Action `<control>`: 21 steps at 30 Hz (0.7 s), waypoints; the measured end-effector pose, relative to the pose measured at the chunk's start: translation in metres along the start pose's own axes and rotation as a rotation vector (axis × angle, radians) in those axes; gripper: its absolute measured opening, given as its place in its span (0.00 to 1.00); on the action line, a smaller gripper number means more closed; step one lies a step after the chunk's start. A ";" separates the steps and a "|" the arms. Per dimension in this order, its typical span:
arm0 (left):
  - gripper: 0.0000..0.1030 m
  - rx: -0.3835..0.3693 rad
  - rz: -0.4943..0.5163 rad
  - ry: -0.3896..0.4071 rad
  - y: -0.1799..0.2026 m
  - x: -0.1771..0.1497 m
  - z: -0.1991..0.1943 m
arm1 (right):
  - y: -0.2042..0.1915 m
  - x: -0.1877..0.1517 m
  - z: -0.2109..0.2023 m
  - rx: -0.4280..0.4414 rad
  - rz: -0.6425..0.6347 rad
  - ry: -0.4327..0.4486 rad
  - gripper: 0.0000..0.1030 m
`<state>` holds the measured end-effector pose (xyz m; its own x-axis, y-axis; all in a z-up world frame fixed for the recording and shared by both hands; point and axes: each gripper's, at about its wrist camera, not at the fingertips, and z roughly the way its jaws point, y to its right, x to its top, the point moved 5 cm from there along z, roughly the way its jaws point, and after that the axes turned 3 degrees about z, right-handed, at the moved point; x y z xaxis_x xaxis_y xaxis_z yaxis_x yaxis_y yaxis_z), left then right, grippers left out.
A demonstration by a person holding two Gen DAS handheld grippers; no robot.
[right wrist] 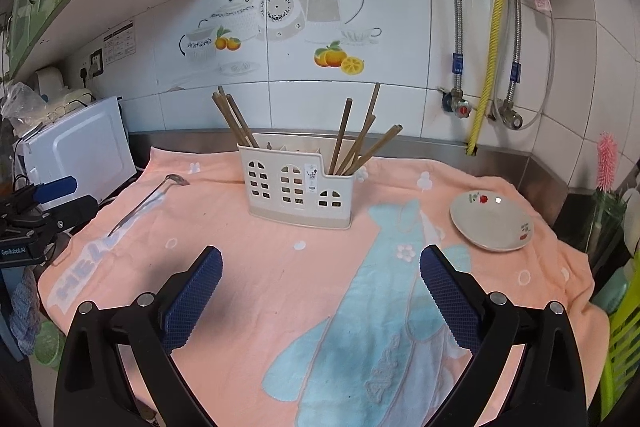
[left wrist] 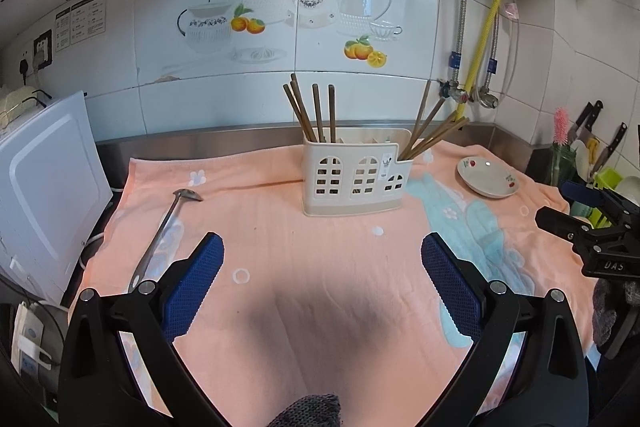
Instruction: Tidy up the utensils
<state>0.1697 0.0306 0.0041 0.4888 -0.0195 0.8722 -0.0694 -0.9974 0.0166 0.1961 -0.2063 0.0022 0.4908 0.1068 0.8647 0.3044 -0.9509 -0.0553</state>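
Observation:
A cream utensil caddy (left wrist: 354, 179) (right wrist: 298, 187) with window cut-outs stands upright on the pink towel, brown chopsticks (left wrist: 316, 113) (right wrist: 358, 143) sticking out of both ends. A metal spoon (left wrist: 162, 231) (right wrist: 150, 199) lies on the towel to the left, bowl end toward the wall. My left gripper (left wrist: 322, 263) is open and holds nothing, hovering over the towel in front of the caddy, the spoon handle just left of its left finger. My right gripper (right wrist: 320, 275) is open too, with nothing between its pads, in front of the caddy.
A small white dish (left wrist: 488, 177) (right wrist: 494, 221) sits at the towel's right. A white microwave (left wrist: 44, 187) (right wrist: 86, 147) stands at the left edge. Knives (left wrist: 590, 129) and a green rack (right wrist: 622, 331) crowd the right. Pipes and valves (right wrist: 464, 107) run down the tiled wall.

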 end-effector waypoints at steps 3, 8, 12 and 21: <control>0.95 -0.005 -0.007 -0.002 0.000 -0.003 0.000 | 0.000 -0.002 -0.002 -0.011 -0.002 0.007 0.93; 0.95 -0.003 -0.019 0.006 0.001 -0.008 -0.004 | -0.002 -0.005 -0.005 -0.018 -0.005 0.014 0.93; 0.95 0.005 -0.017 0.012 0.003 -0.010 -0.006 | -0.001 -0.007 -0.005 -0.014 0.002 0.012 0.93; 0.95 0.006 -0.016 -0.002 0.008 -0.015 -0.003 | 0.001 -0.015 -0.001 -0.013 0.018 -0.003 0.93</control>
<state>0.1588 0.0236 -0.0075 0.4914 -0.0037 0.8709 -0.0562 -0.9980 0.0275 0.1884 -0.2095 -0.0098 0.4984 0.0901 0.8623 0.2846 -0.9565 -0.0646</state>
